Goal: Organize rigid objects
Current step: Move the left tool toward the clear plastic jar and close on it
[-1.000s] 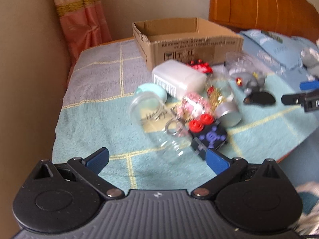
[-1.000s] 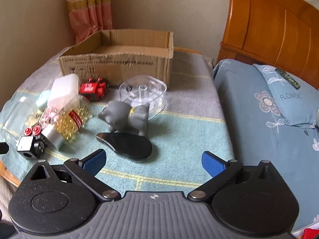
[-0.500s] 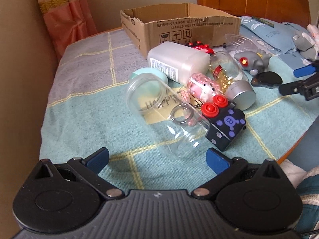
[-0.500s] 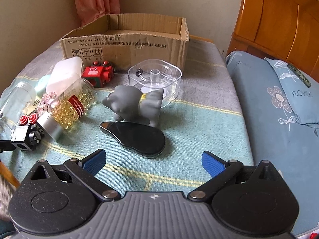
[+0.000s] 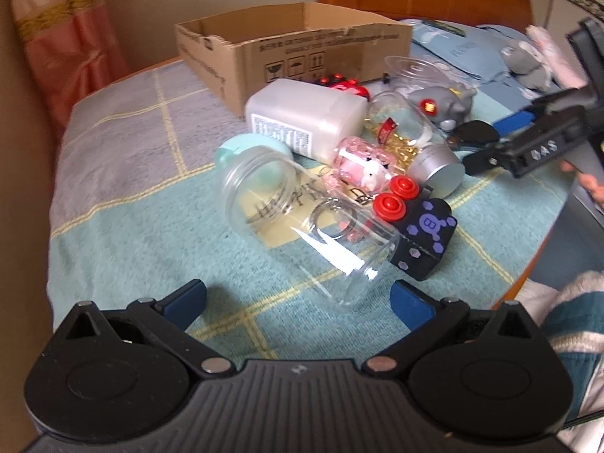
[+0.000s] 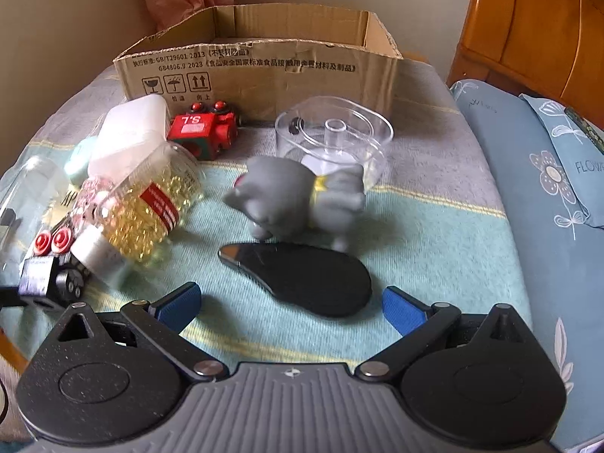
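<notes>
Left tongs wide before clear jar — right tongs wide near black case

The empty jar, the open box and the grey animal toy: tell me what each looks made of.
Empty jar: clear, glossy plastic or glass, see-through with bright glints; which one is unclear.
Open box: brown corrugated cardboard, matte, with torn edges and printed marks.
Grey animal toy: smooth, matte grey, probably rubber or soft vinyl; the blur leaves that open.
</notes>
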